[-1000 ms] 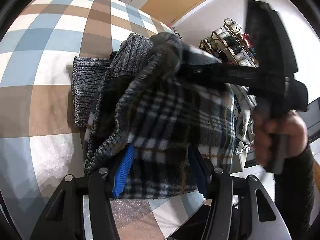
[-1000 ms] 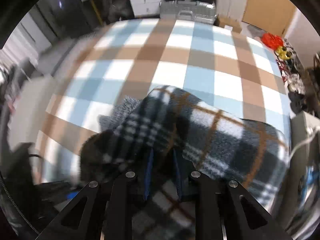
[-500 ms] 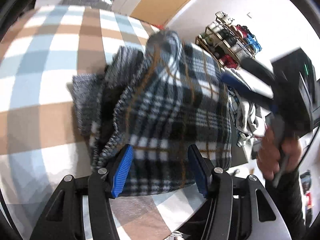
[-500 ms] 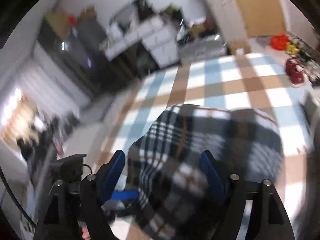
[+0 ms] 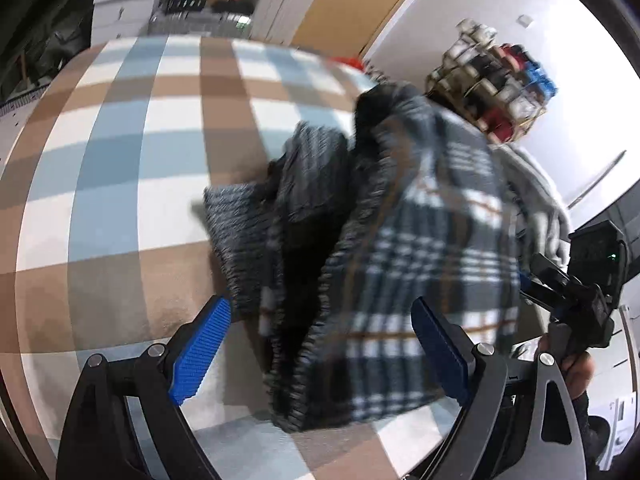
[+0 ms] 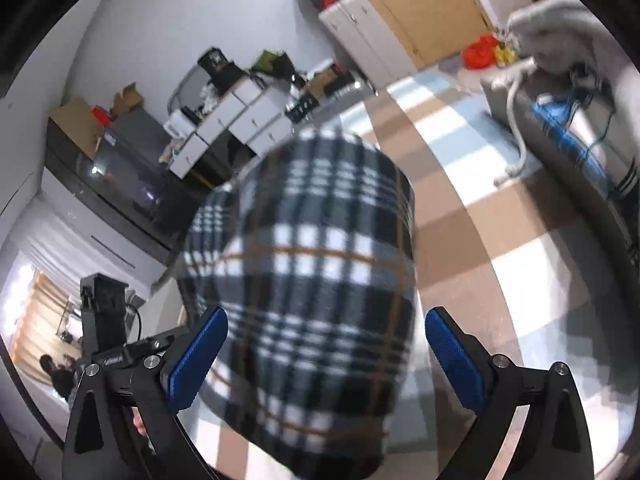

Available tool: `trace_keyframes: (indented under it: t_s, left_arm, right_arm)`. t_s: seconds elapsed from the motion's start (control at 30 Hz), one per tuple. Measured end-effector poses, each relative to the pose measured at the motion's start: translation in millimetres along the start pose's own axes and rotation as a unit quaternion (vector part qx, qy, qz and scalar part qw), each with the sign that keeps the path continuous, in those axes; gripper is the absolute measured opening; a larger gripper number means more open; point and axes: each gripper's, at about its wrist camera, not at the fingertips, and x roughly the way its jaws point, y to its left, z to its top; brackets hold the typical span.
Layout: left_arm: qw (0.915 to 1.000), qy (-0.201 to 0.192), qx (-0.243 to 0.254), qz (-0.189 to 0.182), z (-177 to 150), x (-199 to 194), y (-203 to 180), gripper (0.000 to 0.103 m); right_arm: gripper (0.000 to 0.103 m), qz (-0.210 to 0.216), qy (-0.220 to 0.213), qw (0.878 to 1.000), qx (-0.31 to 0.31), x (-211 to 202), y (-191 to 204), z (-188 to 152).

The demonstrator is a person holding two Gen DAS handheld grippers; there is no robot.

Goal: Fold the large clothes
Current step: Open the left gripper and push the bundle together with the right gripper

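Observation:
A folded bundle of black-and-white plaid fleece with grey knit edges (image 5: 420, 260) lies on the checked blue, brown and white cover (image 5: 120, 160). My left gripper (image 5: 320, 348) straddles its near end. The jaws are opening and their blue pads stand clear of the cloth on both sides. In the right wrist view the same plaid bundle (image 6: 312, 272) fills the middle. My right gripper (image 6: 326, 356) is opening wide around its near end, and its pads do not touch it. The knit layers are hidden from this side.
A shoe rack (image 5: 492, 92) and a grey heap of clothes (image 5: 536, 200) stand past the cover's right edge. A hand (image 5: 576, 364) holds the other gripper there. White drawers (image 6: 240, 116) and a wooden door (image 6: 420, 8) line the far wall.
Both grippers have let go of the plaid garment and spread their jaws. The right gripper swung off to the side and rolled. The bundle now rests on the cover.

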Motion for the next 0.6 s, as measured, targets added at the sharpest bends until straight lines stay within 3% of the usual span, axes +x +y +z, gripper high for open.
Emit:
trace_keyframes:
  t_s: [0.13, 0.27, 0.43, 0.6]
  left_arm:
    - [0.999, 0.032, -0.022, 0.02, 2.8, 14.6, 10.7, 0.089]
    - [0.998, 0.044, -0.042, 0.016, 1.1, 18.7, 13.2, 0.089]
    - [0.9986, 0.04, -0.007, 0.035, -1.9, 20.2, 1.3, 0.09]
    - [0.9979, 0.057, 0.02, 0.023, -6.3, 25.3, -1.9, 0.09]
  right_arm:
    - [0.1, 0.009, 0.044, 0.999, -0.005, 20.4, -1.4, -1.8]
    - [0.102, -0.008, 0.053, 0.998, -0.028, 29.8, 4.2, -7.7]
    - [0.103, 0.005, 0.057, 0.998, -0.017, 31.7, -2.4, -7.3]
    - [0.102, 0.018, 0.058, 0.998, -0.01, 33.5, -7.7, -5.7]
